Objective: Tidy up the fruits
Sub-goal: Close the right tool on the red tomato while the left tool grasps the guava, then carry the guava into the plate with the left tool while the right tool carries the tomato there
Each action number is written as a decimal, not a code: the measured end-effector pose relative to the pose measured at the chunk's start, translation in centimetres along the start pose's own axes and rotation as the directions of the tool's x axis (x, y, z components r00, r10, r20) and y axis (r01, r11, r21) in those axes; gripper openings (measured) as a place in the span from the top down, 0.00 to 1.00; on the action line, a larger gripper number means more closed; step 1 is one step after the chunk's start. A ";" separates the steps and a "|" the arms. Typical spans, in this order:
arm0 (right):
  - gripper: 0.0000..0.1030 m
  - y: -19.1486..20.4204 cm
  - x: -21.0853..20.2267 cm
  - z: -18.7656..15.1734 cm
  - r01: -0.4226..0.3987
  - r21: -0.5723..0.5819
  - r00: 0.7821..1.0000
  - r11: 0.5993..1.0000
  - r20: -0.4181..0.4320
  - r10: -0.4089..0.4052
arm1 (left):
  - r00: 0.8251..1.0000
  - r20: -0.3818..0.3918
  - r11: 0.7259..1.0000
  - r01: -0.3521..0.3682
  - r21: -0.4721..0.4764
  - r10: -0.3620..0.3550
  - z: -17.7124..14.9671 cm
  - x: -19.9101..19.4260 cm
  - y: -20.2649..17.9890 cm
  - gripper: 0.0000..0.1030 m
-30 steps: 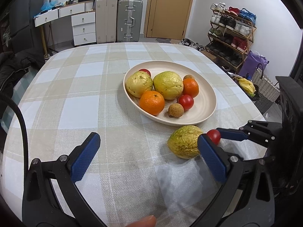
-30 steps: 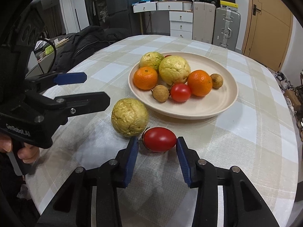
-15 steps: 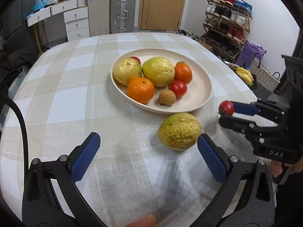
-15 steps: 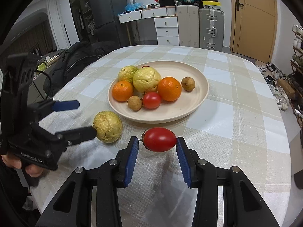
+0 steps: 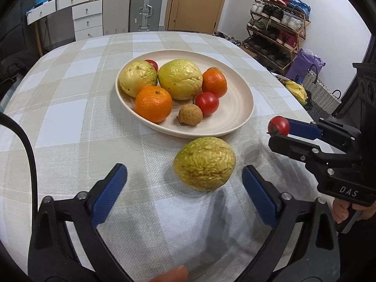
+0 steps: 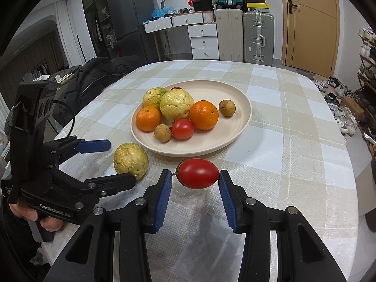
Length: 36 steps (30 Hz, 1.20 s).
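Observation:
A wrinkled yellow-green guava [image 5: 205,163] [image 6: 131,161] lies on the checked tablecloth just in front of the cream plate [image 5: 242,108] [image 6: 244,108]. My left gripper [image 5: 184,178] [image 6: 110,161] frames it with jaws closing, pads clear of the fruit. Beside it, my right gripper [image 6: 195,183] [image 5: 278,129] is shut on a red tomato [image 6: 198,173] [image 5: 278,126], held in the air in front of the plate's rim. On the plate lie two guavas, two oranges [image 5: 153,103], tomatoes and longans.
The round table [image 6: 293,122] drops off at the right, with a shoe rack [image 5: 277,21] and bags beyond. A dark jacket [image 6: 98,75] lies off the table's left side. Drawers and suitcases stand at the back wall.
The left gripper has come closer to the loose guava, which now sits between its fingers. The right gripper has lifted the tomato off the cloth and drawn away to the right of the guava.

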State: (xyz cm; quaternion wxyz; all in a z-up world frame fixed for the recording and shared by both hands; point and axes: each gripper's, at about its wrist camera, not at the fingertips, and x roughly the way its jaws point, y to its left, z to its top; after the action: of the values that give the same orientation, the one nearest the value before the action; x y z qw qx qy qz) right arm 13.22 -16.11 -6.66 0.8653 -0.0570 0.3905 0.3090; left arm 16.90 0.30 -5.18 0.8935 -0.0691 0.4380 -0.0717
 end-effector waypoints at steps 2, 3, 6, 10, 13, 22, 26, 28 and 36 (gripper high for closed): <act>0.59 0.0 -0.1 0.0 -0.001 0.002 1.000 1.000 0.002 0.001 | 1.000 -0.012 1.000 0.017 -0.003 -0.017 0.2 0.5 -0.3 0.19; 0.59 -0.1 -0.1 0.0 -0.001 0.001 1.000 1.000 0.004 0.001 | 1.000 -0.014 1.000 0.027 -0.008 -0.027 0.3 0.6 -0.5 0.22; 0.59 -0.2 -0.3 0.0 0.001 0.004 1.000 1.000 0.007 -0.001 | 0.999 -0.016 0.999 0.044 -0.014 -0.044 0.5 1.1 -1.1 0.26; 0.59 -0.7 -0.5 0.0 0.013 0.012 1.000 1.000 0.009 -0.013 | 0.999 -0.012 0.999 0.033 0.016 -0.033 0.4 1.3 -1.9 0.27; 0.59 -0.8 -0.8 0.2 0.013 0.018 1.000 1.000 0.020 -0.013 | 1.000 -0.019 0.999 0.020 0.034 -0.019 0.3 1.2 -2.0 0.30; 0.59 -0.8 -1.0 0.3 0.015 0.014 0.999 1.000 0.031 -0.015 | 1.000 -0.006 0.997 0.018 0.074 -0.018 -0.7 0.2 -1.3 0.50; 0.59 -0.6 -0.7 0.3 0.012 0.008 0.999 1.000 0.030 -0.012 | 1.000 0.025 0.997 -0.006 0.074 0.004 -0.8 -0.6 -0.6 0.50; 0.59 -0.4 -0.5 0.3 0.011 0.003 1.000 1.000 0.025 -0.011 | 0.999 0.039 0.997 -0.014 0.069 0.011 -0.6 -1.0 -0.4 0.50; 0.59 0.3 -0.3 0.1 0.002 -0.010 1.000 1.000 0.023 -0.002 | 0.996 0.082 0.998 -0.039 0.059 0.034 -0.2 -2.6 0.1 0.50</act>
State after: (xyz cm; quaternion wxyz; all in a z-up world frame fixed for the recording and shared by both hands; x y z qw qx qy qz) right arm 12.96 -15.96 -6.33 0.8697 -0.0581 0.3790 0.3108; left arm 15.17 0.89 -3.38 0.9134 -0.0370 0.4001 -0.0657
